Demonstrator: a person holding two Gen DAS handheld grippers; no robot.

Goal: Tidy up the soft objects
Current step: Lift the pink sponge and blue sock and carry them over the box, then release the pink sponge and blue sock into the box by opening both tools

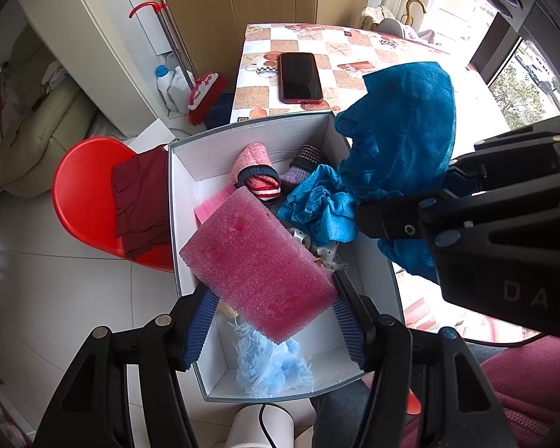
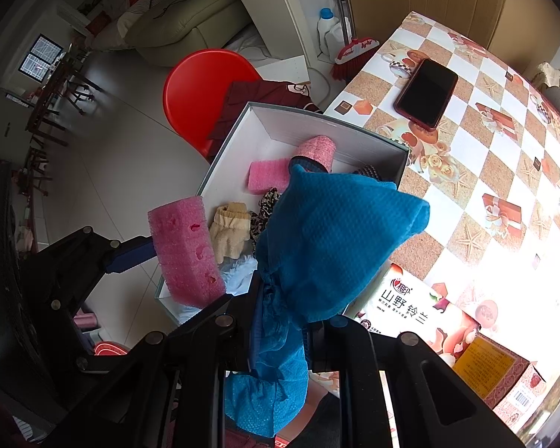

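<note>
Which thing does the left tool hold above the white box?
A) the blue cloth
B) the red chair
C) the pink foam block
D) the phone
C: the left tool has the pink foam block between its two fingers, over the white box.

The white box [image 1: 183,201] sits at the near edge of the surface [image 1: 354,56], its open top largely blocked. A pink foam block [image 1: 259,261], clamped in the left tongs [image 1: 276,317], hangs across its near half, and a blue cloth [image 1: 395,142] pinched in the right tongs [image 2: 280,336] droops over its right wall. Inside, rolled socks [image 1: 257,171], a second blue cloth [image 1: 317,205] and a pale blue fluffy item [image 1: 272,366] crowd the floor; bare floor shows only along the left wall. Beyond the box, the surface lies open except for a phone [image 1: 300,76] near its left edge. A printed carton [image 2: 429,317] stands just beside the box's right wall.
</note>
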